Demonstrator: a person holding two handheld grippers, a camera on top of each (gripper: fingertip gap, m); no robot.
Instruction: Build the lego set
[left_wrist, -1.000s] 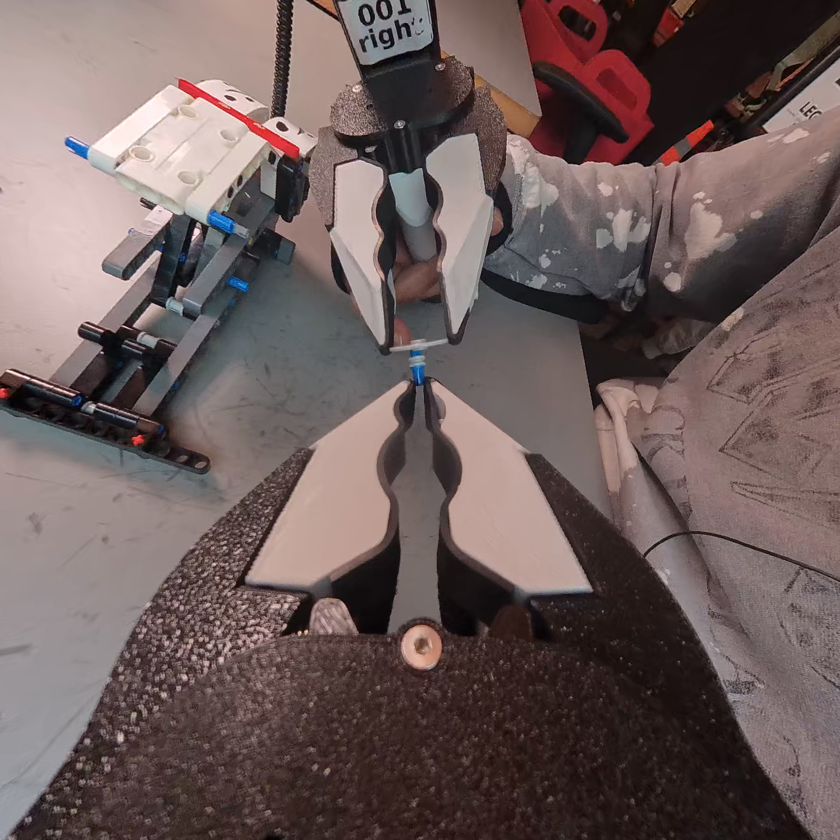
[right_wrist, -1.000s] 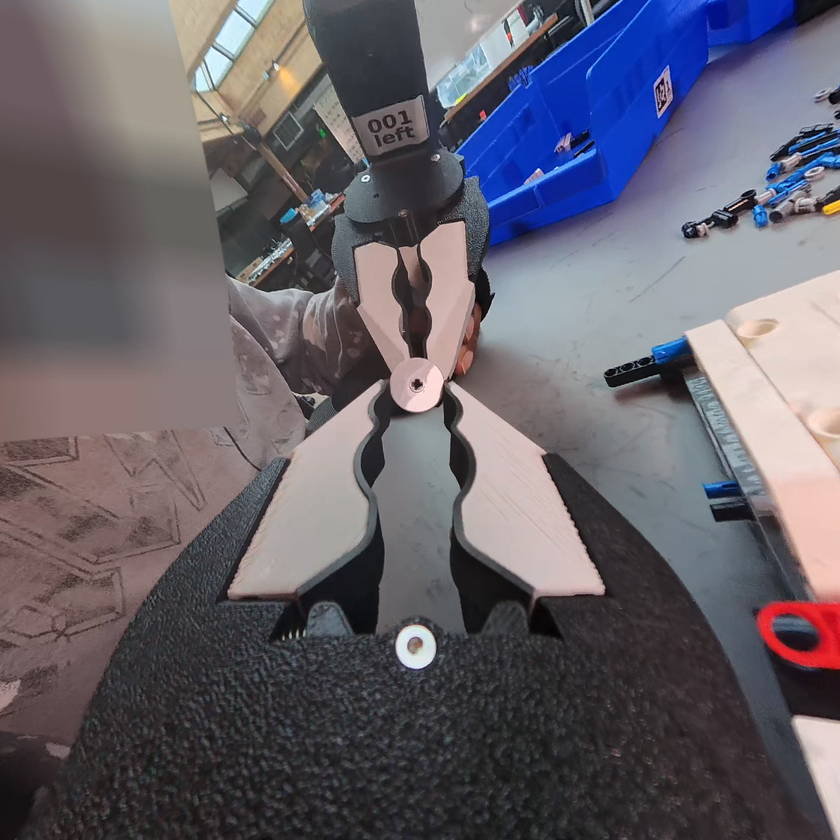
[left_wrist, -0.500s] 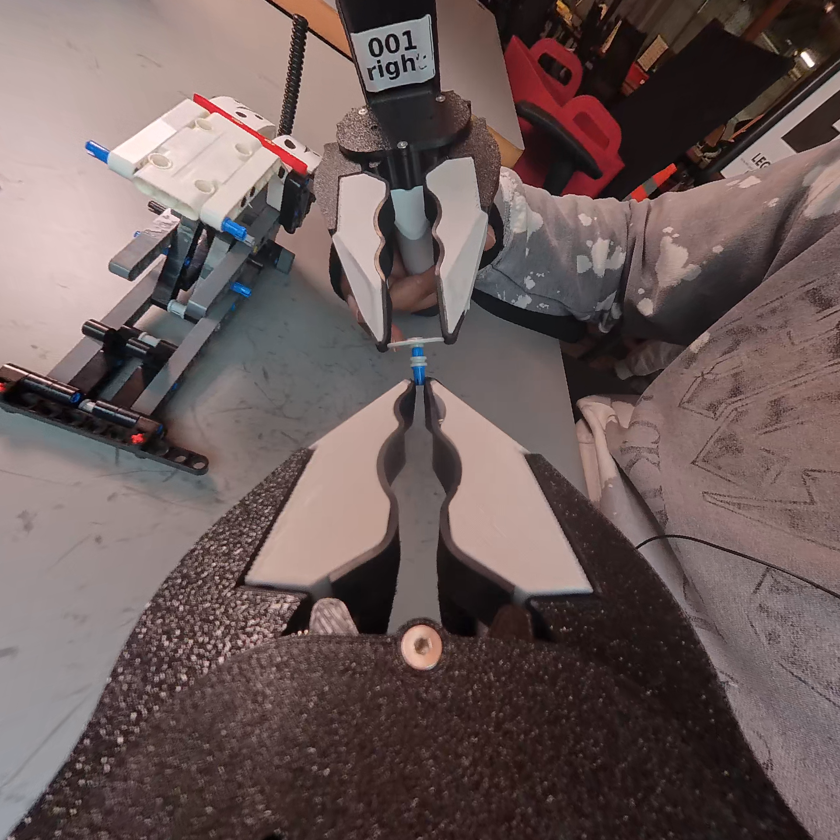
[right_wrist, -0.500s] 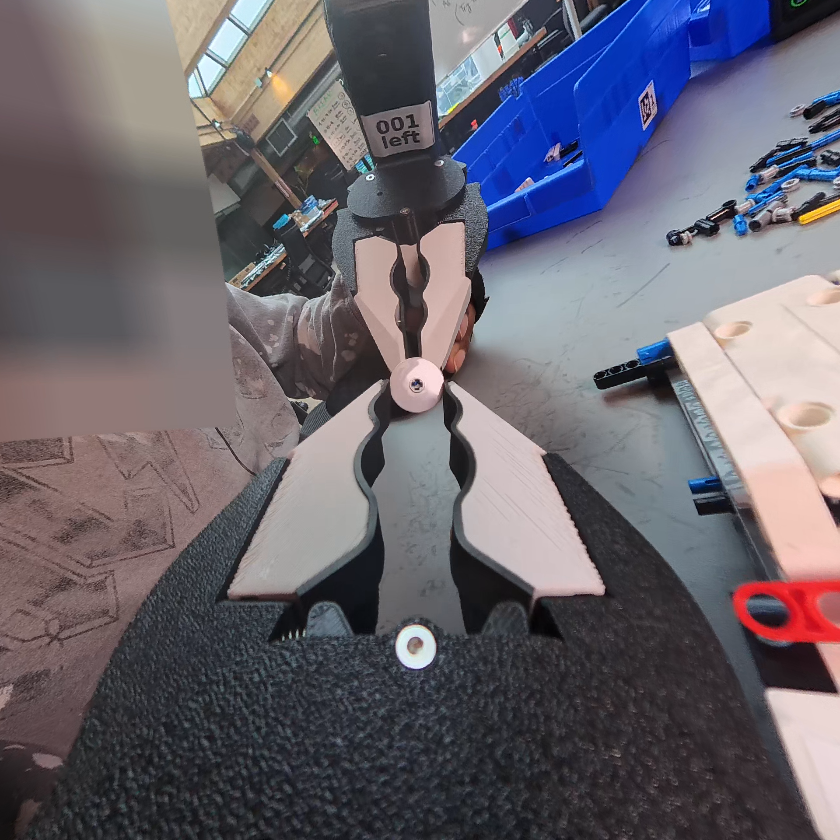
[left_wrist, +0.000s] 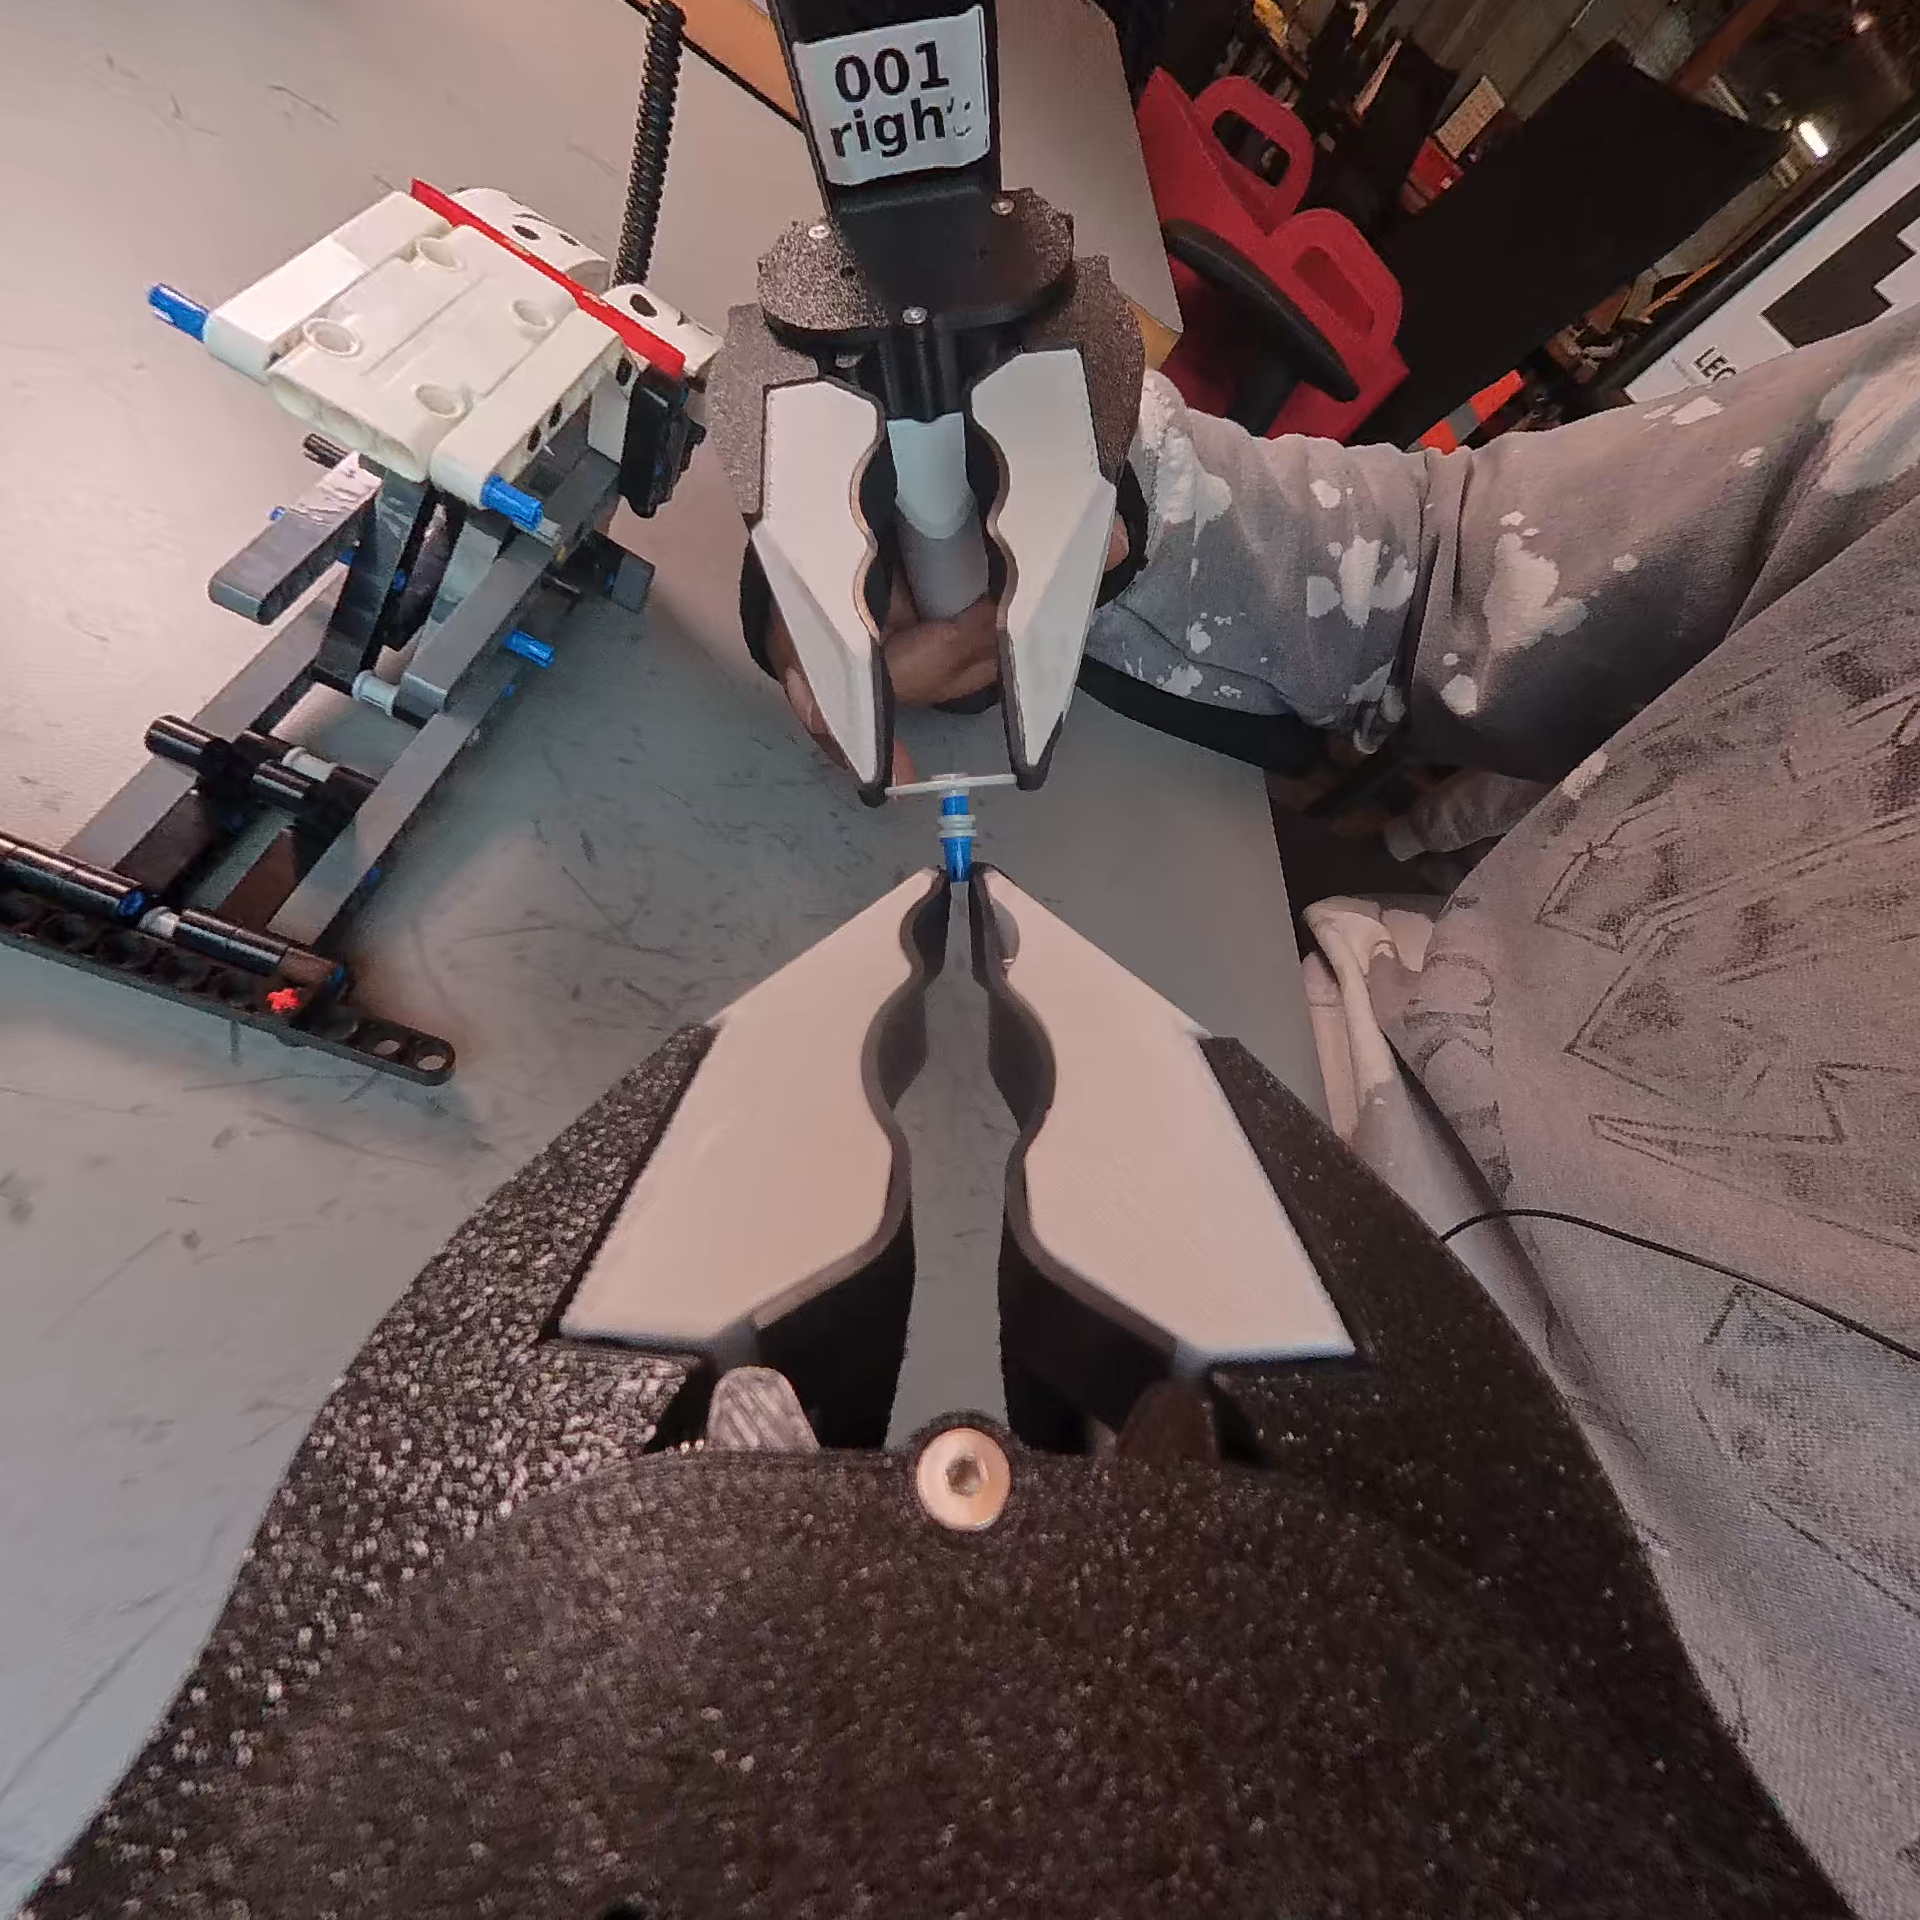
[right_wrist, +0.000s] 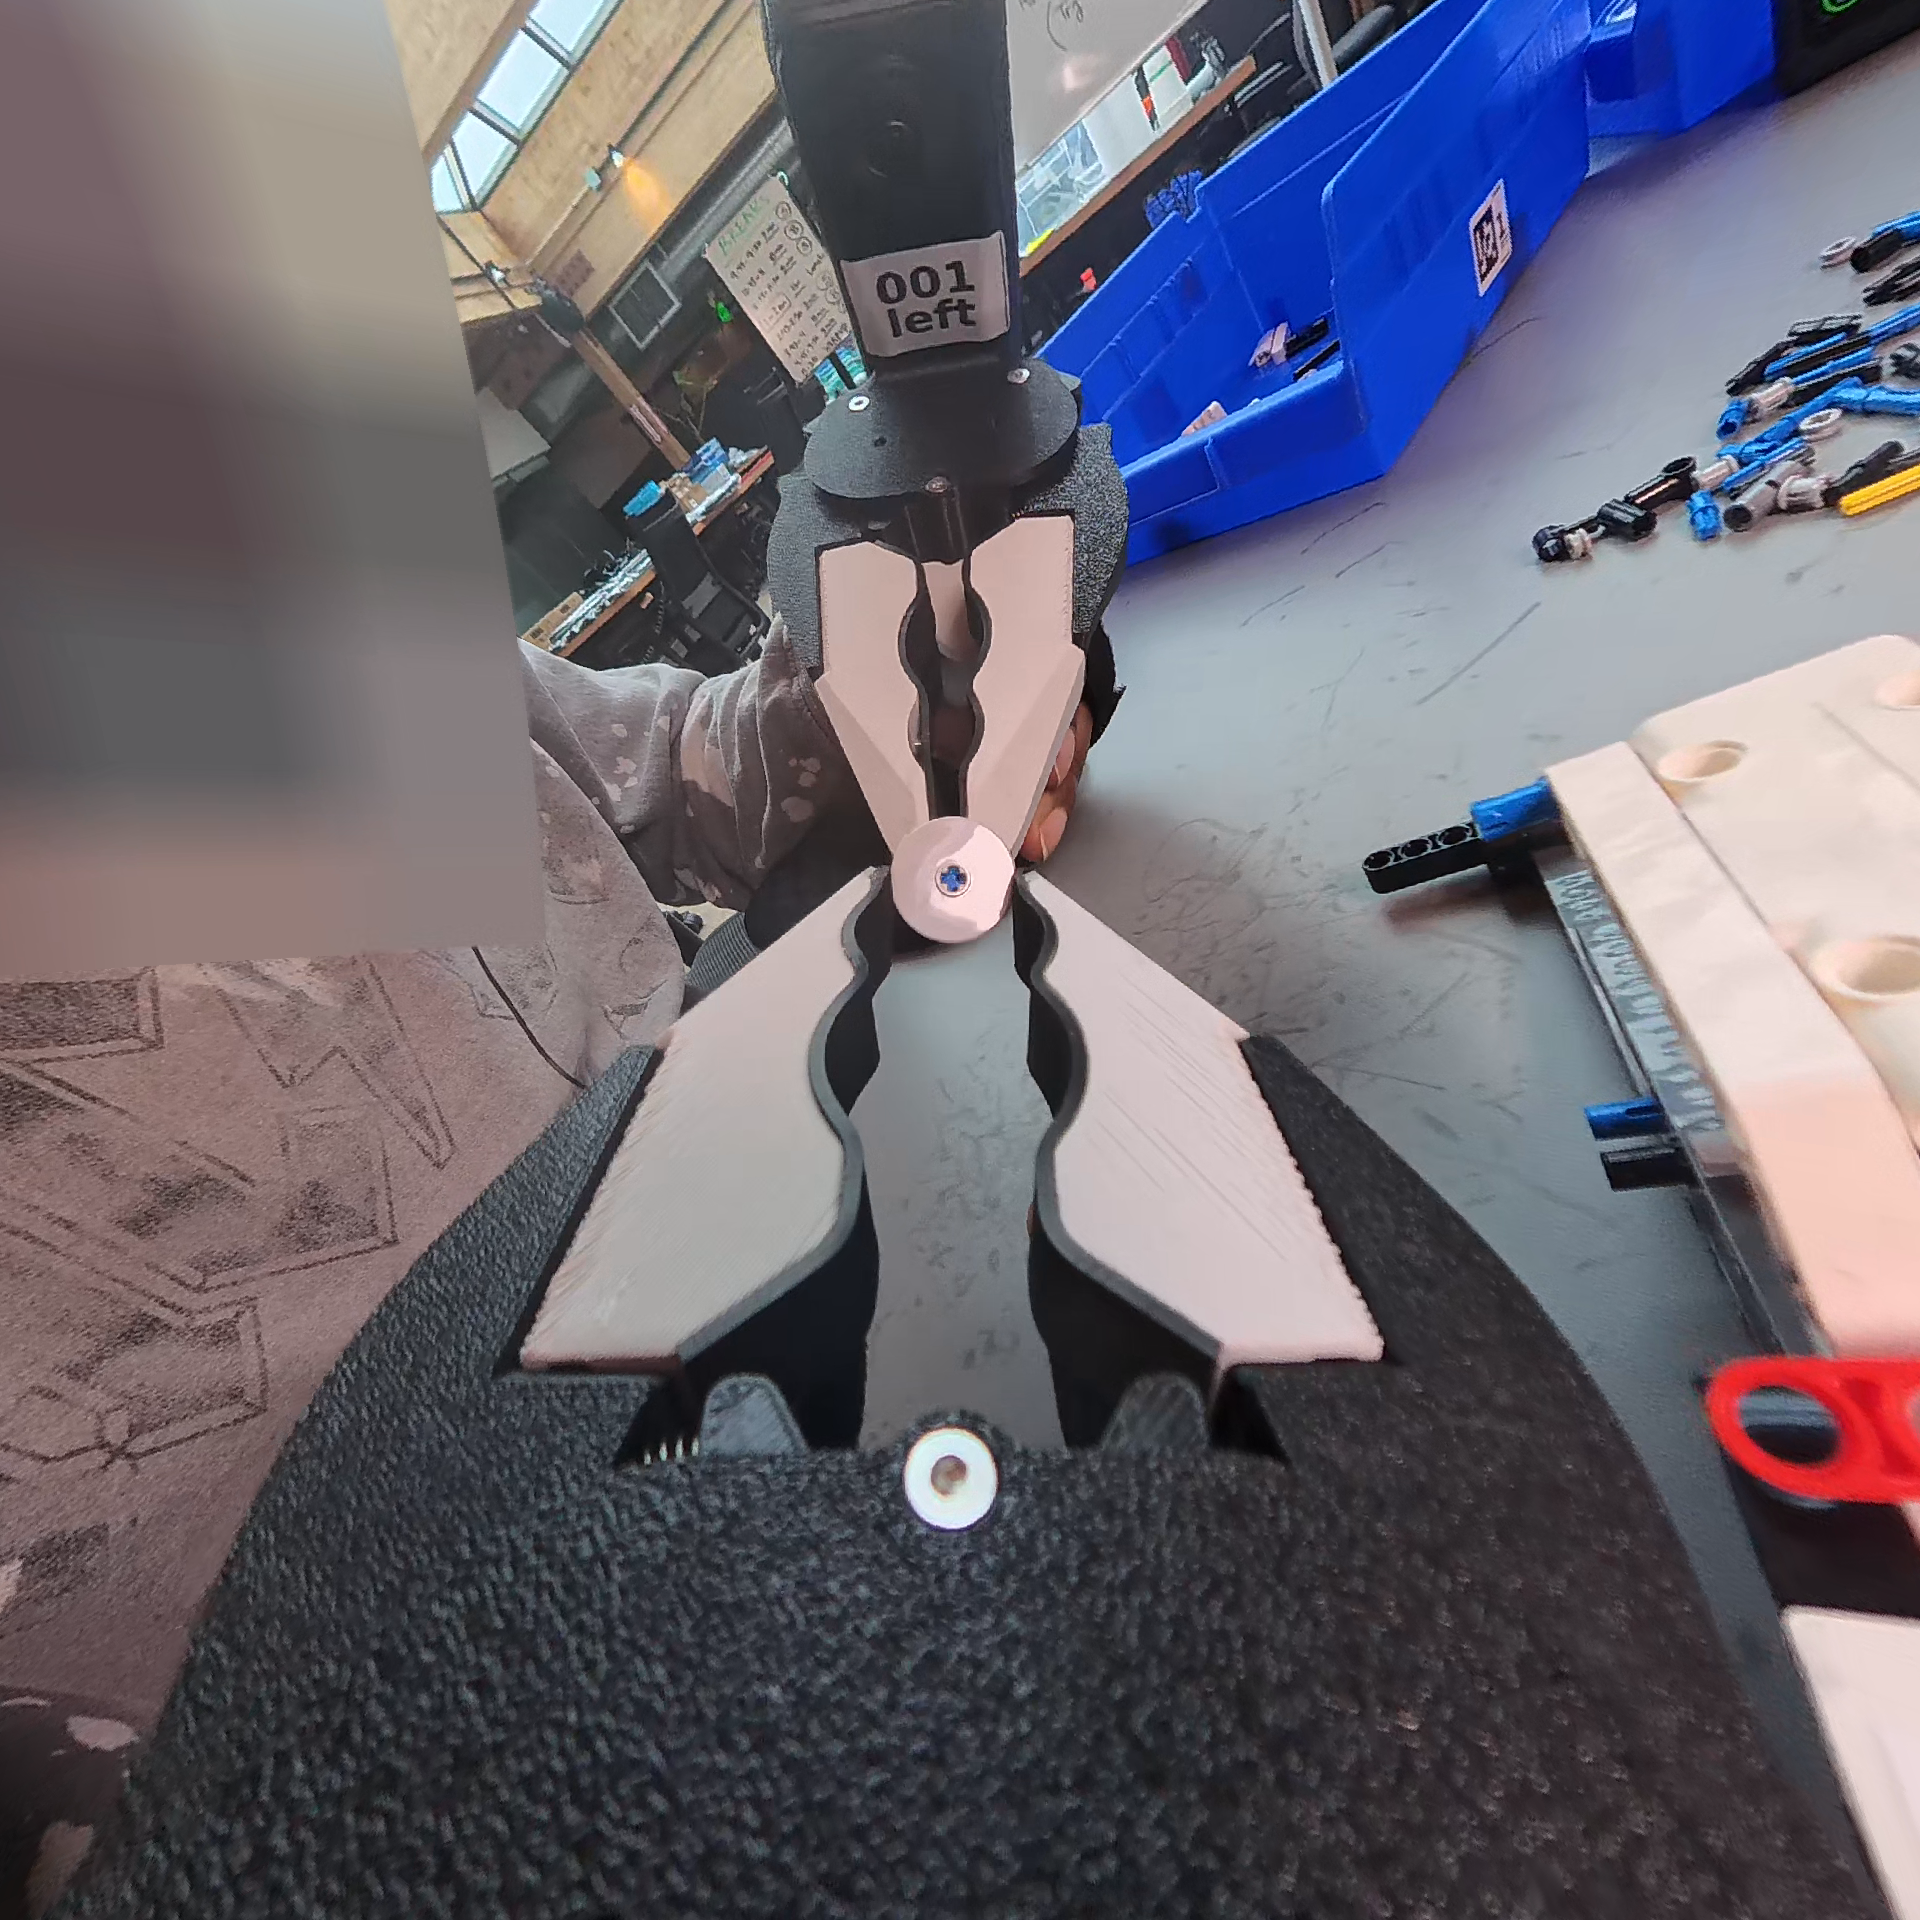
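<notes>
My left gripper (left_wrist: 958, 881) is shut on a short blue pin (left_wrist: 954, 844) that sticks out past its tips. My right gripper (left_wrist: 951, 777) faces it tip to tip and is shut on a small white round disc (left_wrist: 951, 787), held by its rim. In the right wrist view the disc (right_wrist: 951, 881) sits between my right gripper's tips (right_wrist: 948, 896), and the pin's blue cross end shows in its centre hole. The left gripper (right_wrist: 943, 821) stands just behind the disc. The partly built white, grey and black model (left_wrist: 416, 436) stands on the table to the left.
The model's white panel (right_wrist: 1766, 935) and a red beam (right_wrist: 1818, 1444) are close on the right. Loose blue and black parts (right_wrist: 1766, 468) and blue bins (right_wrist: 1351, 312) lie farther back. A coiled cable (left_wrist: 649, 135) and the table edge (left_wrist: 1283, 883) beside the person's sleeve (left_wrist: 1455, 582) show too. My two grippers' fingertips are within a few centimetres of each other.
The two grippers have come together slightly. The blue pin's end now shows in the disc's centre hole, where an empty hole showed before. Both grips are unchanged.
</notes>
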